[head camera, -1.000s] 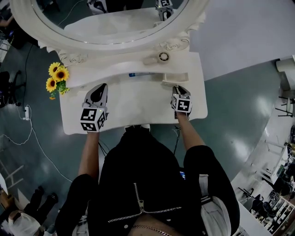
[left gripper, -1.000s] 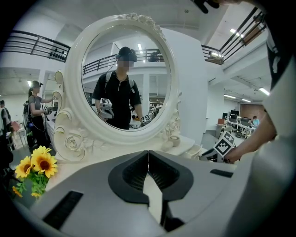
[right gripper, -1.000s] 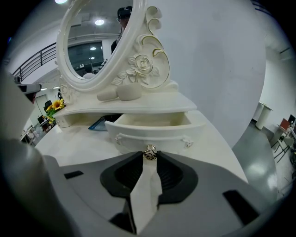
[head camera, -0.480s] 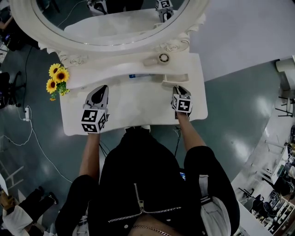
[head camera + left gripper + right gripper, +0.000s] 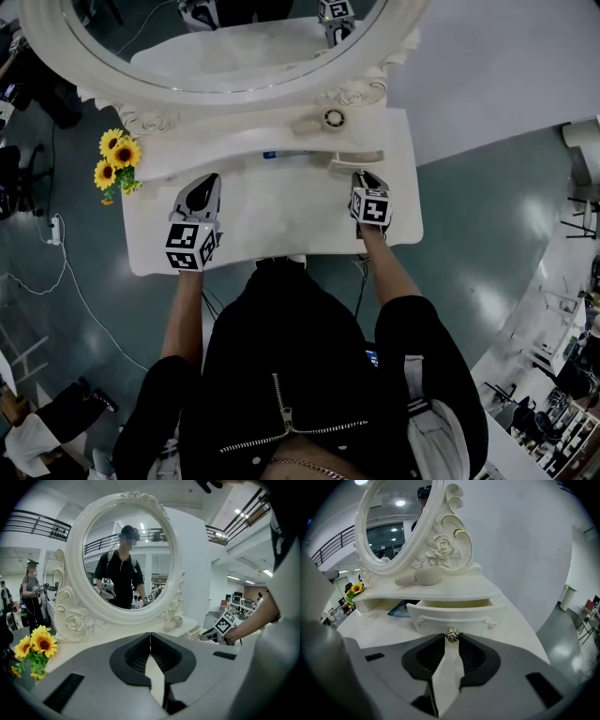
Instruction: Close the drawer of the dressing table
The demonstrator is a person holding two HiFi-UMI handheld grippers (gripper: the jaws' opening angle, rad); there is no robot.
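The white dressing table (image 5: 272, 225) has a small drawer (image 5: 356, 159) standing open on its right side, under the shelf below the mirror. In the right gripper view the drawer (image 5: 454, 613) shows a curved front with a metal rose knob (image 5: 451, 634). My right gripper (image 5: 362, 176) is at the drawer front, and my right gripper (image 5: 451, 638) is shut on that knob at its tips. My left gripper (image 5: 206, 178) rests over the table's left half. In its own view my left gripper (image 5: 150, 634) is shut, with nothing held.
An oval mirror (image 5: 206, 47) with a carved frame stands at the back. Sunflowers (image 5: 114, 157) sit at the table's left end. A round jar (image 5: 331, 117) is on the shelf, and a blue packet (image 5: 281, 152) lies under it. Cables and a power strip (image 5: 54, 228) lie on the floor at left.
My right gripper has crept slightly toward the mirror, along with the drawer front. The left gripper has not moved.
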